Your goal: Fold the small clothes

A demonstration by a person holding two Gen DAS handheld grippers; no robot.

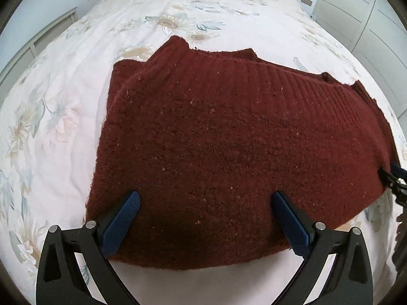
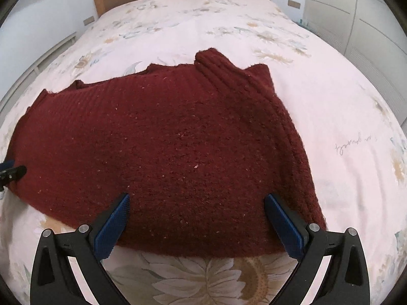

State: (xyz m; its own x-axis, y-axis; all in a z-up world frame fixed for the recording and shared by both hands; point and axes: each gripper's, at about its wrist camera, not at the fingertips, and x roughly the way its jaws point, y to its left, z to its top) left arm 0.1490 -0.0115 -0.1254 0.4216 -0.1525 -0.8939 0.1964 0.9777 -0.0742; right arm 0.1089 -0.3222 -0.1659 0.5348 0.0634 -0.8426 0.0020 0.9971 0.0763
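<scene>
- Sweater [image 1: 229, 152]: a dark red knit, lying flat on the bed [image 1: 63, 127] just ahead of both tools, its ribbed edges at the far side and its near edge running under the fingertips.
- It looks already folded at least once: in the right wrist view a thick doubled edge with rolled ribbing runs down the side to the right of the right gripper [image 2: 197, 200], and in the left wrist view stacked layers show at the far left corner.
- Left gripper [image 1: 206, 198]: jaws spread wide, blue pads hanging over the near edge of the knit, nothing between them. Whether the tips touch the cloth I cannot tell.
- Right gripper: likewise spread wide over the near edge, holding nothing. Each tool's tip shows at the side rim of the other's view, so the two sit side by side along the same edge.
- Step in hand, as I judge it: poised at the near edge between folds, either about to pinch or just let go.
- Next move probably calls for both tools to dip, close on the full thickness of the near edge, then lift and carry it forward to the far ribbed edge, keeping level so the layers do not slip.
- Risk: the bulky knit may let only the top layer be caught.
</scene>
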